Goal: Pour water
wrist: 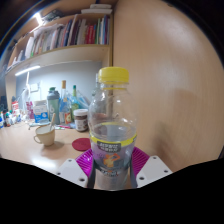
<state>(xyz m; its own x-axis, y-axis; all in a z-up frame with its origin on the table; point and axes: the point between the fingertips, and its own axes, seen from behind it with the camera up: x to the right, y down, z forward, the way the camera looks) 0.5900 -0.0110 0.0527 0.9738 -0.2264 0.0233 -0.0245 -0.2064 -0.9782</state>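
Gripper (112,165) is clamped on the clear plastic bottle with the yellow screw cap (112,120). Both pink pads (140,160) press its lower body, just under the yellow-and-pink label. Bottle sits upright between the fingers, cap on, and appears mostly empty or low on water; hard to tell the level.

Everything else placed relative to that bottle:
- Red round coaster (81,144) on the wooden desk (30,150), just left of the bottle base and slightly behind.
- Cream ceramic mug (44,134) further left, handle side toward the bottle.
- Small jar with dark lid (81,119) behind-left, then a cluster of tall bottles (62,103) beyond that.
- Wooden bookshelf with books (62,38) up and left, against the wall.

My read: the step is carry-and-tilt toward the mug, the likely target. Cap looks still on, so nothing pours until it's off; check that first. Grip is low on a soft-walled bottle, so keep the squeeze moderate or it'll buckle and spurt. Bring the neck over the mug rim before tilting, and tilt slowly. Keep clear of the jar and bottle cluster on the way.
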